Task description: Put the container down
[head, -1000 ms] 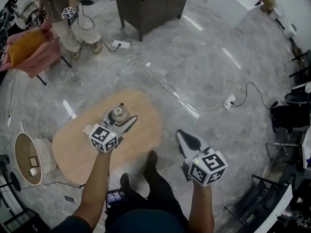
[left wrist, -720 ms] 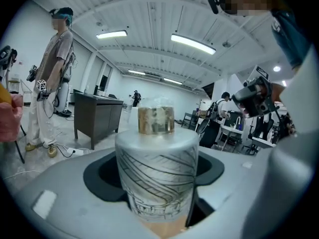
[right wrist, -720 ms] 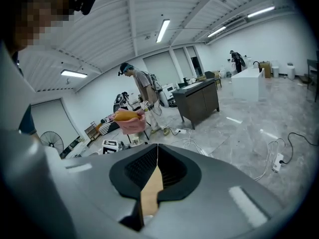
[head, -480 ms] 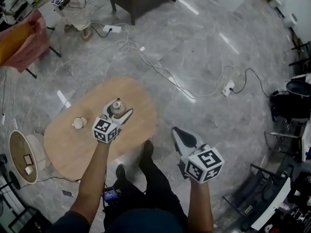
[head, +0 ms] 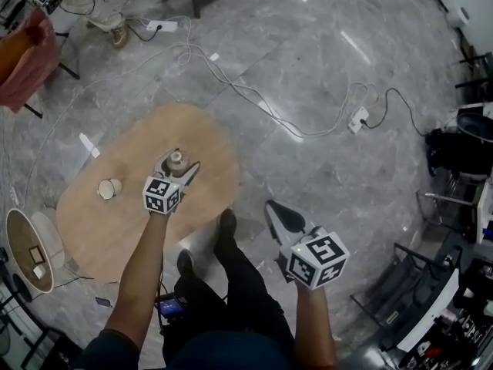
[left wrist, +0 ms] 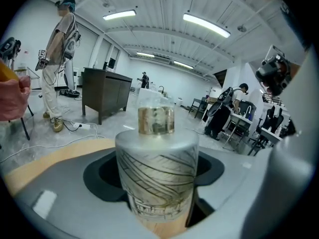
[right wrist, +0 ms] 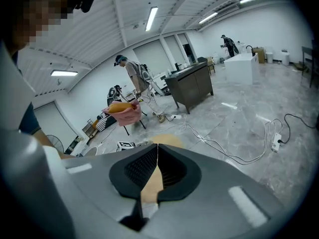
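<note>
The container (left wrist: 156, 176) is a frosted glass bottle with a gold collar and etched lines. It stands between the jaws of my left gripper (head: 177, 169), which is shut on it over the oval wooden table (head: 115, 230). In the head view the container (head: 176, 161) shows just past the left marker cube. Whether its base touches the tabletop is hidden. My right gripper (head: 282, 216) is off the table to the right, over the floor, with its jaws shut and nothing between them (right wrist: 154, 158).
A small cup (head: 108, 188) lies on the table's left part. White cables (head: 254, 99) and power strips run over the grey marble floor. A round basket (head: 23, 249) stands left of the table. A dark cabinet (left wrist: 103, 91) and people are farther back.
The head view has shifted, so table and grippers sit lower left in the picture. My left gripper still holds the container over the table. The right gripper keeps its place.
</note>
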`<state>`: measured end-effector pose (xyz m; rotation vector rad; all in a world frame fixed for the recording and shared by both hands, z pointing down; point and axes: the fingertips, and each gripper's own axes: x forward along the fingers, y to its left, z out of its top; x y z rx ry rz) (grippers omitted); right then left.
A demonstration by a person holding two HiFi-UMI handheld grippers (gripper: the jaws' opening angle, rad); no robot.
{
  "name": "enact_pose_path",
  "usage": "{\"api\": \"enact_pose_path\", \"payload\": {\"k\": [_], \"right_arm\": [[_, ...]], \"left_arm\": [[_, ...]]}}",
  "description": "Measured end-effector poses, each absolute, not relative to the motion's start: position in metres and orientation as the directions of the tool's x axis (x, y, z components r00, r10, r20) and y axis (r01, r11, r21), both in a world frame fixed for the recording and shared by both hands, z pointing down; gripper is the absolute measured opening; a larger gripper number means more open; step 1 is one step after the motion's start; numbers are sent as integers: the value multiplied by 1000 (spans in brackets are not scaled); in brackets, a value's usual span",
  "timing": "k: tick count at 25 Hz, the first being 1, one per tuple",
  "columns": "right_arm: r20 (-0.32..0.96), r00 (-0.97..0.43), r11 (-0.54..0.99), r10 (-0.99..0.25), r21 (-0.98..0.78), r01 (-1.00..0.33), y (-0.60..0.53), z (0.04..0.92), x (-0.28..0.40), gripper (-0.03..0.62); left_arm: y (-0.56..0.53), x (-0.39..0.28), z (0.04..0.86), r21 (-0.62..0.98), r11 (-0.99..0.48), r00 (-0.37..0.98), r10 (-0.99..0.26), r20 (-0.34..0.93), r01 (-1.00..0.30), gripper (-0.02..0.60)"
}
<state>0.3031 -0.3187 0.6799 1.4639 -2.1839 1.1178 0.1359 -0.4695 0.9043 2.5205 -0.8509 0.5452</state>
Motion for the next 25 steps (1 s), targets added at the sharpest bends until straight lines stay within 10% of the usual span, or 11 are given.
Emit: {"api": "enact_pose_path", "payload": {"k": [25], "right_arm": [[667,-447,120,-596,-477,-871,-297,754,297,12]], "left_arm": [[-451,119,1036,234,-670,645,-468,603,-705,336]]}}
